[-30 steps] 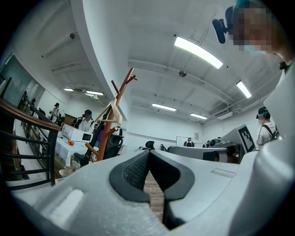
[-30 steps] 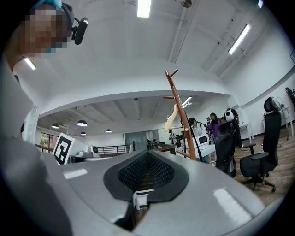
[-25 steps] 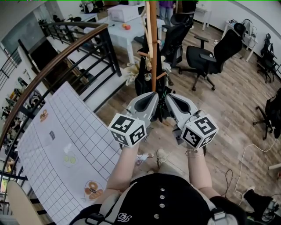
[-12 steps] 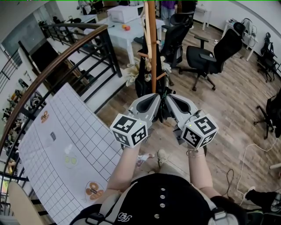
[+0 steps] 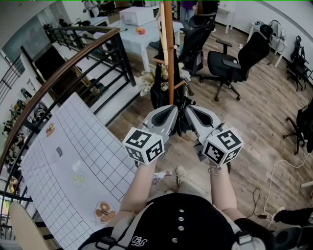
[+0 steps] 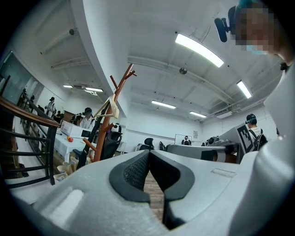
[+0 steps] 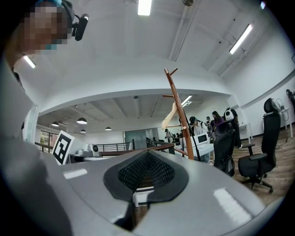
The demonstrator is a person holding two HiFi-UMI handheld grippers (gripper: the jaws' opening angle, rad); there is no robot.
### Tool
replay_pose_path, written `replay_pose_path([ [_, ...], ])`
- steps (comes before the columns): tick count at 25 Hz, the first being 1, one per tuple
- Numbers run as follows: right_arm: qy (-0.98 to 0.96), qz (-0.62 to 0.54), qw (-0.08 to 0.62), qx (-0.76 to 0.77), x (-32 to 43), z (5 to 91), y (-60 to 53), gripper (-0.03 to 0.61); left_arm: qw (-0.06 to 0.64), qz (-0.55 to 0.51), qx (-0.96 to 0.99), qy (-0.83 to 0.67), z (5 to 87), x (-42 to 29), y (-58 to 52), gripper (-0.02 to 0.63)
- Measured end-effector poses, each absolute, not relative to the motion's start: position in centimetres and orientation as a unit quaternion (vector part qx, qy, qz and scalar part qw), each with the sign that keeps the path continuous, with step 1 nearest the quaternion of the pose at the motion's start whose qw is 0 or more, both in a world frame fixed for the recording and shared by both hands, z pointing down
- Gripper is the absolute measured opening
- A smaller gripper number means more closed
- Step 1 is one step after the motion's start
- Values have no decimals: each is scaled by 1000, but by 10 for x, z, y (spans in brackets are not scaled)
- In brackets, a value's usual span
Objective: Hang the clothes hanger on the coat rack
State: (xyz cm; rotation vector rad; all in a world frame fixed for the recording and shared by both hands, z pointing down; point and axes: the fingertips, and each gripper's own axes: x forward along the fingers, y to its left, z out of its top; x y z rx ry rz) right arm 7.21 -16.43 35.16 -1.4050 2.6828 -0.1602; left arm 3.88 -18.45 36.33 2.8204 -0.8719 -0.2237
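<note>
Jaws together, left gripper (image 6: 148, 153), right gripper (image 7: 146, 153), hanger (image 7: 168, 117) on rack (image 5: 169, 58)

An open-plan office is shown. Black swivel chairs (image 5: 230, 66) on castors are set out on a wood-plank floor (image 5: 264, 112), and white desks (image 5: 132, 39) are seen behind them, one bearing a white boxy appliance (image 5: 139, 14). Long strip lights (image 6: 199, 50) are fixed to a high white ceiling, under which people (image 6: 86, 119) are gathered at a desk. A black railing (image 5: 73, 58) topped by a wooden handrail is run along one side, and a wooden coat rack (image 5: 169, 53) is stood among the chairs.
</note>
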Motion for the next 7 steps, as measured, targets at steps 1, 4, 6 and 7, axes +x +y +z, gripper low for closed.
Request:
replay_pose_path([
  [1, 884, -53, 53, -462, 71, 352, -164, 0, 91, -75, 949, -293, 364, 39, -184, -8],
  [4, 885, -53, 51, -461, 70, 354, -163, 0, 93, -74, 949, -292, 366, 39, -183, -8],
  [6, 885, -53, 50, -460, 70, 354, -163, 0, 94, -73, 949, -292, 366, 39, -183, -8],
  [7, 885, -53, 50, -460, 70, 354, -163, 0, 94, -72, 949, -292, 366, 39, -183, -8],
])
